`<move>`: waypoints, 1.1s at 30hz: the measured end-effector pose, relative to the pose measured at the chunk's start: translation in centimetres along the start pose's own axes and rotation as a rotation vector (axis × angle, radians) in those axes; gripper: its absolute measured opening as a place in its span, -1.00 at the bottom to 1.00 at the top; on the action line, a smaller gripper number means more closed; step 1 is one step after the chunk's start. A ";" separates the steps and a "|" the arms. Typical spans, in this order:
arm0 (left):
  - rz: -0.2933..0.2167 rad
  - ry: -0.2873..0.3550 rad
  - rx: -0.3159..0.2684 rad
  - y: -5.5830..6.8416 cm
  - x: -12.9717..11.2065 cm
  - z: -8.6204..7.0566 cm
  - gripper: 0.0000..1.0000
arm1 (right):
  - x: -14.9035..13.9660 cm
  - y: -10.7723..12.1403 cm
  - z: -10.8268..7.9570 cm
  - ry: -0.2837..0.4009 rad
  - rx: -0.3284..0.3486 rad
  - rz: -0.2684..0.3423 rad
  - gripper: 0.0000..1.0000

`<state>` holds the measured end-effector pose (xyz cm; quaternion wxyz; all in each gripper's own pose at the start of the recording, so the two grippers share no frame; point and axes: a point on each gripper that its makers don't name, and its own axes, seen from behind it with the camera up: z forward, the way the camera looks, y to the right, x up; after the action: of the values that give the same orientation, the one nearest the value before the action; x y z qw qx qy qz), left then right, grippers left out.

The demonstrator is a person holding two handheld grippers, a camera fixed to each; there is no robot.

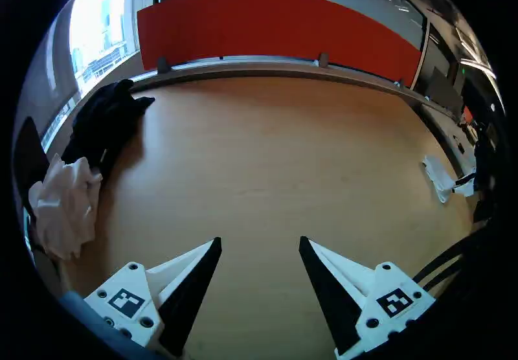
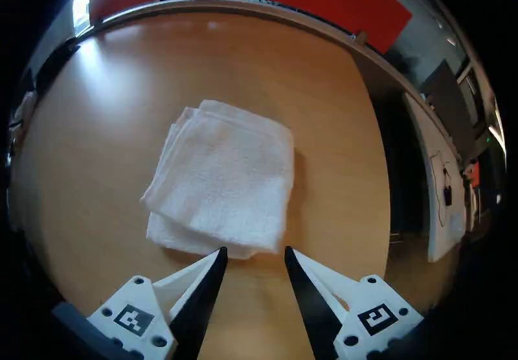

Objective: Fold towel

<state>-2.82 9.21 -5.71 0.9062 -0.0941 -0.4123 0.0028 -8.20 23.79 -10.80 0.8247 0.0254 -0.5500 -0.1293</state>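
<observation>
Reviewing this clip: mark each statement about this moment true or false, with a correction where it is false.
1. The towel lies folded on the wooden table. True.
2. The right gripper is shut on the towel. False: its jaws stand open, with the towel's near edge just ahead of their tips.
3. The left gripper holds the black garment. False: its jaws are open with nothing between them, and the garment lies far off at the table's edge.
4. A red partition stands behind the table's far edge. True.
5. A crumpled white cloth lies next to the black garment. True.
</observation>
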 end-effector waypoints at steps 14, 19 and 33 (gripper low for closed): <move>-0.002 0.007 0.000 -0.1 0.3 -0.1 0.78 | 2.7 -5.9 0.1 0.063 0.095 -0.037 0.35; -0.005 0.007 0.002 -0.3 0.2 -0.2 0.78 | 3.4 -8.3 0.4 0.074 0.136 -0.062 0.28; -0.005 0.006 0.003 -0.6 0.0 -0.4 0.78 | 3.8 -10.2 1.4 0.069 0.173 -0.071 -0.42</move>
<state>-2.59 8.53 -5.87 0.9075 -0.0916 -0.4099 0.0010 -9.99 13.15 -8.74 0.8329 0.1203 -0.5291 -0.1094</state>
